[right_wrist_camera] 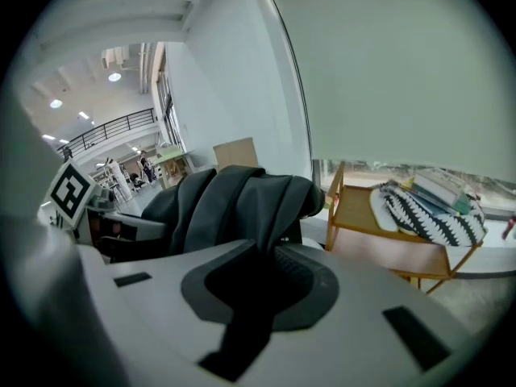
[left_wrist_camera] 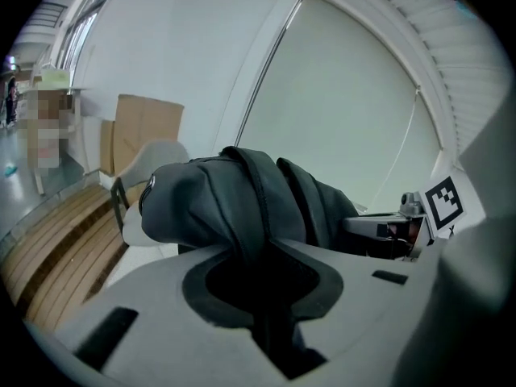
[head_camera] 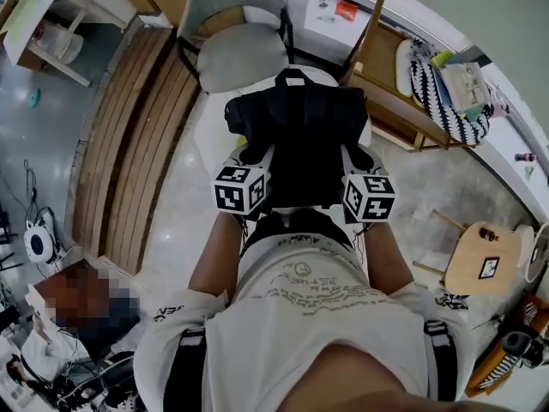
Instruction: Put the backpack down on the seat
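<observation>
Both left tongs (left_wrist_camera: 256, 252) and right tongs (right_wrist_camera: 262, 268) are clamped on the backpack (head_camera: 296, 131) so it can be set level on the seat (head_camera: 206, 131).

We see a person in a white short-sleeved T-shirt (head_camera: 317, 312) with a faint printed emblem on the chest, black lettering on each sleeve (head_camera: 167, 316) and black harness straps (head_camera: 439, 359) over both shoulders. The left gripper (left_wrist_camera: 262, 256) and right gripper (right_wrist_camera: 258, 268) have pale grey moulded jaws with dark grey padded recesses and rectangular slots. Each carries a white cube (head_camera: 242, 189) bearing black square markers.
</observation>
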The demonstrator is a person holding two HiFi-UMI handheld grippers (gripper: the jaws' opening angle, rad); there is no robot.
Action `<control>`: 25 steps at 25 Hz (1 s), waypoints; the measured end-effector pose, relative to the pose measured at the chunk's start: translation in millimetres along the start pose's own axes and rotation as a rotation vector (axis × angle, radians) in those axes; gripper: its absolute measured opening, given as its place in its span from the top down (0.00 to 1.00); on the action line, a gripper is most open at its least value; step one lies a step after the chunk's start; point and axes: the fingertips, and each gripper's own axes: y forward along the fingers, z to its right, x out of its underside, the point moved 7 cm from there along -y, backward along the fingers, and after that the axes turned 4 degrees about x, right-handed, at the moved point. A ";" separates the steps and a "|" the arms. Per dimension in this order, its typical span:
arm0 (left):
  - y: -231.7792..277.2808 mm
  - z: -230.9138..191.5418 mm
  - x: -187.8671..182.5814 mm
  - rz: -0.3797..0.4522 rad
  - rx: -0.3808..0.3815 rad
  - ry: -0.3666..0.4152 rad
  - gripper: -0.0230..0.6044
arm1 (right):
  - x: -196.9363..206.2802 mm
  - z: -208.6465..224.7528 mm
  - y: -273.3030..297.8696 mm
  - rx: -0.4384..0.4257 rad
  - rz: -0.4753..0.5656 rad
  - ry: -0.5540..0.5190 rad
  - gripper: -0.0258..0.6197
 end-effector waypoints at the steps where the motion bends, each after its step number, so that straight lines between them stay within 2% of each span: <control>1: 7.3 -2.1 10.4 -0.019 -0.005 -0.024 0.85 | 8.5 4.6 7.1 -0.004 -0.026 0.003 0.88; 7: 39.7 -28.2 67.9 -0.124 -0.056 -0.119 0.87 | 61.7 12.6 54.3 -0.043 -0.162 -0.015 0.88; 15: 77.0 -65.4 136.7 -0.235 -0.093 -0.140 0.88 | 139.8 19.1 115.5 -0.085 -0.367 -0.057 0.88; 20: 101.0 -94.3 186.9 -0.325 -0.106 -0.184 0.88 | 185.4 26.2 159.2 -0.127 -0.478 0.007 0.88; 25: 122.2 -129.1 230.7 -0.388 -0.108 -0.236 0.88 | 221.4 21.8 203.7 -0.137 -0.566 0.017 0.88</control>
